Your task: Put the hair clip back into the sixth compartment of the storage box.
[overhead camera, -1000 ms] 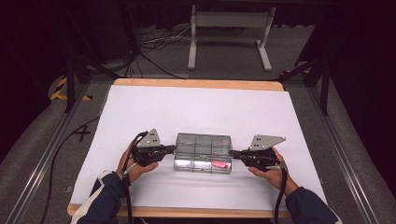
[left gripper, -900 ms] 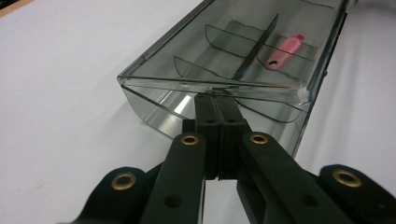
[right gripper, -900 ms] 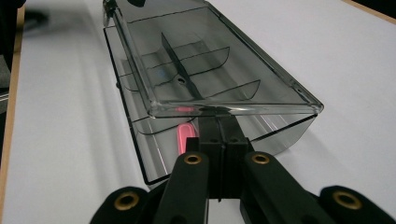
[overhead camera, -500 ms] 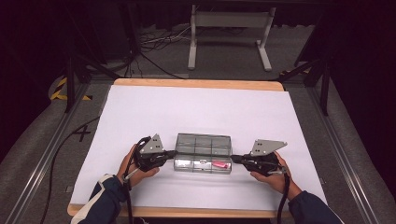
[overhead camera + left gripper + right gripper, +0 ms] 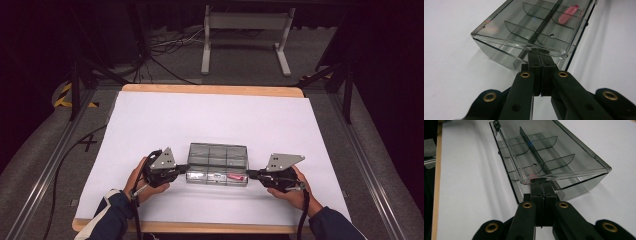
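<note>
clear box — long axis left-right | left gripper pressed together at its end | right gripper likewise

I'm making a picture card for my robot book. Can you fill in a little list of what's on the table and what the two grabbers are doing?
Surface: white table with a wooden edge
Main thing: clear plastic box with dividers, lid partly raised
Inside: one small pink item in a compartment near the right end
Left gripper: jaws together, tips at the box's left end under the lid edge
Right gripper: jaws together, tips at the box's right end
Hands: one holding each gripper, near the table's front edge
</note>
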